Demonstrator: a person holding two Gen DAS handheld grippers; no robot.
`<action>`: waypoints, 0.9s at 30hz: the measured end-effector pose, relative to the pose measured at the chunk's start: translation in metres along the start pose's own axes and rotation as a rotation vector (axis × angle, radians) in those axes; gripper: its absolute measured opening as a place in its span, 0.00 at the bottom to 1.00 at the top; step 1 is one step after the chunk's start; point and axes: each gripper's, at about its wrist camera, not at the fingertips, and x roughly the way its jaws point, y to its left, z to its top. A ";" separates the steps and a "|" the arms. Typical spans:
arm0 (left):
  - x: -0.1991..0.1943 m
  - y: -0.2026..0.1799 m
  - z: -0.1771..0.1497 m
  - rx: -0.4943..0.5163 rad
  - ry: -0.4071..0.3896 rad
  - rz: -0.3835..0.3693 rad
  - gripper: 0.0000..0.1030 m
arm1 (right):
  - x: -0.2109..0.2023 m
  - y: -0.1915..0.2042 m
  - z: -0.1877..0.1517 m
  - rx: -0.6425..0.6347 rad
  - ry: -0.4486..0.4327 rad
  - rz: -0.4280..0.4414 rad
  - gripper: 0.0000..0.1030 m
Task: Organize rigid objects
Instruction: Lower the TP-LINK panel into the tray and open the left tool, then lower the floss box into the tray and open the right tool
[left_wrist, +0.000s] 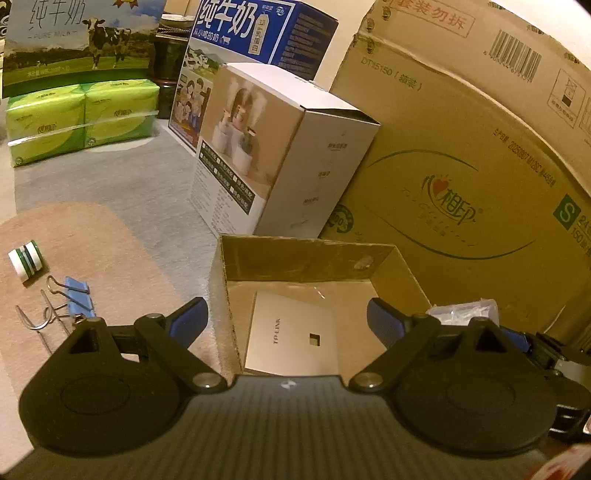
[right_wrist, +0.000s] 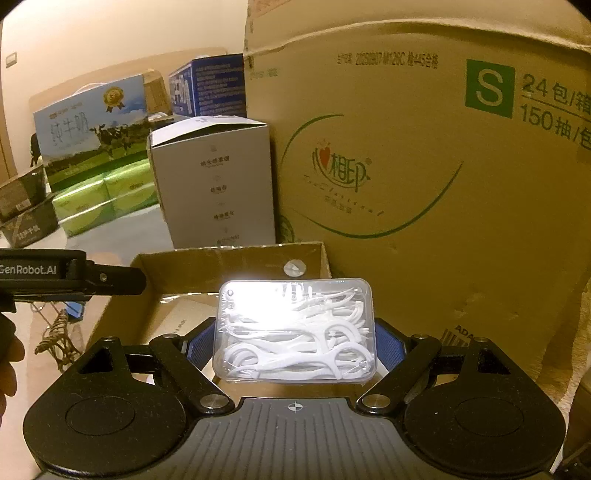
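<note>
So the right gripper (right_wrist: 294, 350) is clamped on a clear rectangular plastic case of white floss picks (right_wrist: 295, 332), blue pads pressing both short ends, and it's holding the case over the open shallow brown cardboard tray (right_wrist: 229, 264). There's glare on the case's top left corner.

The left gripper (left_wrist: 288, 321) has its jaws spread wide with nothing between them, hanging above the same tray (left_wrist: 306, 258). Lying flat on the tray floor is a white square TP-LINK wall plate (left_wrist: 295, 334) with a small square port in the middle.

Off to the left of the tray, on a tan mat (left_wrist: 92, 251), there's a blue binder clip with wire handles (left_wrist: 72, 299) and a little white-and-green roll (left_wrist: 26, 260), near each other but apart.

Right behind the tray stands a white and tan product box (left_wrist: 280, 155), and beside that a big brown tissue carton (left_wrist: 461, 177). Further back are green tissue packs (left_wrist: 81, 118).
</note>
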 end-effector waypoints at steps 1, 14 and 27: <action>-0.001 0.000 0.000 0.000 0.000 0.000 0.89 | 0.000 0.002 0.001 -0.001 0.000 0.002 0.83; -0.006 0.000 -0.001 0.011 0.008 -0.002 0.89 | 0.002 0.010 0.002 -0.002 0.005 0.008 0.83; -0.007 0.002 0.000 0.006 0.005 -0.001 0.89 | 0.004 0.012 0.004 -0.001 0.006 0.013 0.83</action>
